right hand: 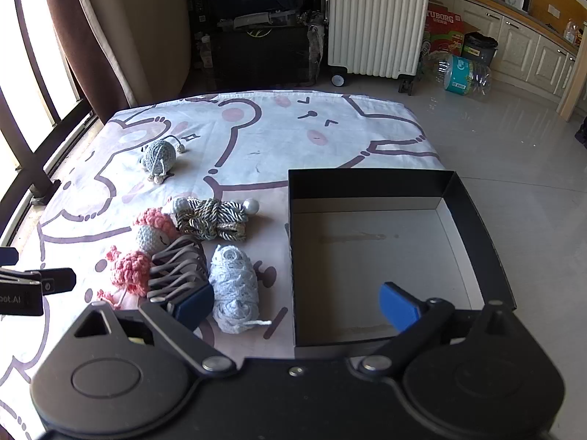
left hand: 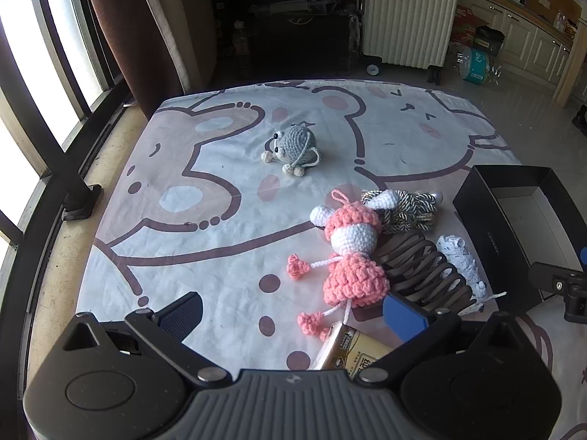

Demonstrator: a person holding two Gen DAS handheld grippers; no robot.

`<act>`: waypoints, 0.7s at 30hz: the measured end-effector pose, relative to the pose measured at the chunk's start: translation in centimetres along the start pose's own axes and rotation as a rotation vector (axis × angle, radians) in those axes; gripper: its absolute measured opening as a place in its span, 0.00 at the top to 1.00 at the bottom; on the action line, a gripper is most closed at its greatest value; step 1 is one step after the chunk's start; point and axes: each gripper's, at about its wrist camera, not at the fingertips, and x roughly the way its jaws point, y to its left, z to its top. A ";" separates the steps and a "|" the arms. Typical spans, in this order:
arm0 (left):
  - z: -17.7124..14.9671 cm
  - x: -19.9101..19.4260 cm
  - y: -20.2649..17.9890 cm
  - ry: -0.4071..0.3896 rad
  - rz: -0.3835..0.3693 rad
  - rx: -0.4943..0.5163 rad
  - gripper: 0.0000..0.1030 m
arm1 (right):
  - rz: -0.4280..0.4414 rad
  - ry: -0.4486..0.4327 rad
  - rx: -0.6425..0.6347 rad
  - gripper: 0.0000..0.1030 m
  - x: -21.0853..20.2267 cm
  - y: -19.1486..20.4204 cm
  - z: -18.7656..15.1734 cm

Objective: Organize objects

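A pink and white crochet doll (left hand: 350, 253) lies on the cartoon tablecloth (left hand: 205, 198), also in the right wrist view (right hand: 141, 256). Beside it lie brown hair bands (left hand: 422, 271), a gold-black rope bundle (left hand: 407, 209) and a white lace roll (right hand: 233, 288). A grey crochet toy (left hand: 293, 145) sits farther back. A tan carton (left hand: 354, 348) lies between the left gripper's fingers. My left gripper (left hand: 293, 315) is open, low over the cloth. My right gripper (right hand: 297, 306) is open, straddling the near left wall of an empty black box (right hand: 370, 256).
The table's far edge drops to a tiled floor with a white suitcase (right hand: 378, 22), a plastic bottle (right hand: 458, 73) and dark bags. A window railing (left hand: 44, 110) and brown curtain run along the left side.
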 end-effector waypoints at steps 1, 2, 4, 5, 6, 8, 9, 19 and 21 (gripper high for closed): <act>0.0 0.0 0.0 0.000 0.000 0.000 0.00 | 0.000 0.000 0.000 0.05 0.0 0.0 0.0; 0.0 0.0 0.0 0.001 0.000 0.000 0.00 | -0.001 0.000 0.000 0.05 0.0 0.0 0.0; 0.0 0.0 0.0 0.001 0.004 -0.001 0.00 | -0.001 0.000 0.000 0.05 0.0 0.0 0.0; 0.0 0.0 0.1 0.001 0.005 -0.002 0.00 | -0.001 0.000 0.000 0.05 0.0 0.0 0.0; -0.1 0.0 0.1 0.002 0.005 -0.003 0.00 | -0.001 0.001 0.000 0.05 0.0 0.0 0.0; -0.1 0.0 0.1 0.001 0.004 -0.001 0.00 | -0.003 0.001 -0.001 0.05 0.0 0.0 0.0; -0.1 0.0 0.1 0.000 0.004 0.001 0.00 | -0.004 0.001 -0.001 0.05 0.0 0.0 0.0; 0.0 0.0 -0.1 0.002 0.004 0.003 0.00 | -0.010 0.001 -0.001 0.05 0.0 0.0 0.0; 0.0 0.0 -0.1 0.002 0.005 0.002 0.00 | -0.010 0.001 -0.002 0.05 0.0 -0.1 0.0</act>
